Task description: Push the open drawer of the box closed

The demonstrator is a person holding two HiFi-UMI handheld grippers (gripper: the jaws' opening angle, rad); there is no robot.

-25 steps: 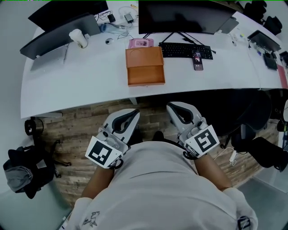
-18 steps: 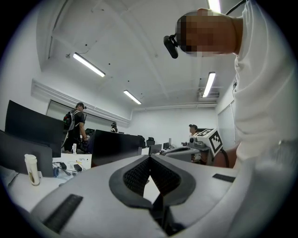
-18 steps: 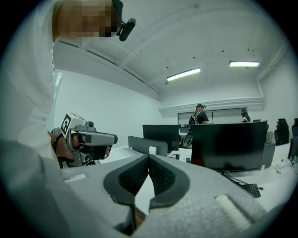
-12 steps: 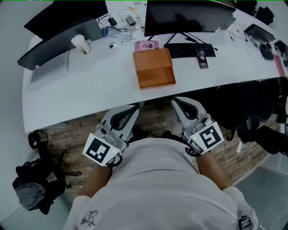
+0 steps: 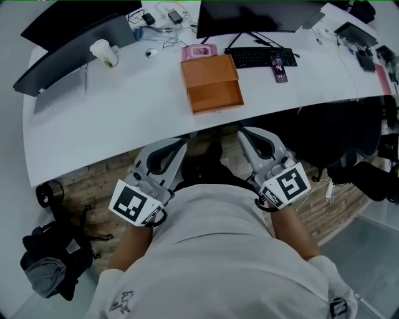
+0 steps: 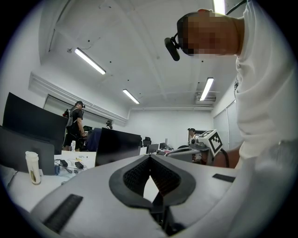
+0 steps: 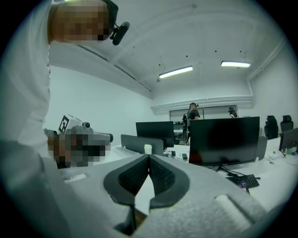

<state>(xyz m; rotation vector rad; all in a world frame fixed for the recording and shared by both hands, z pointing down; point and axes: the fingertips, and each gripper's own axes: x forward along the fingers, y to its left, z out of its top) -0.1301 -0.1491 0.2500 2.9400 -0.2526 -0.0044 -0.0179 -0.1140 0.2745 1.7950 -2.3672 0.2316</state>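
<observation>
An orange box (image 5: 207, 66) stands on the white desk (image 5: 124, 118), in front of the keyboard. Its drawer (image 5: 216, 97) is pulled out toward me and looks empty. My left gripper (image 5: 179, 145) and my right gripper (image 5: 245, 133) are both held low by my body, at the desk's front edge and well short of the box. In the left gripper view the left gripper (image 6: 149, 157) is shut on nothing. The right gripper (image 7: 149, 156) is likewise shut and empty in the right gripper view. Neither gripper view shows the box.
A keyboard (image 5: 259, 57), a phone (image 5: 280, 68), a pink pack (image 5: 199, 51) and a monitor (image 5: 262, 14) lie behind the box. A paper cup (image 5: 103, 52) and a laptop (image 5: 62, 59) sit to the left. A black chair (image 5: 349, 134) is on the right, a bag (image 5: 47, 261) on the floor.
Both grippers have moved a little forward, up to the desk's front edge, still shut. The head view has shifted slightly; the box and drawer stay as they were.
</observation>
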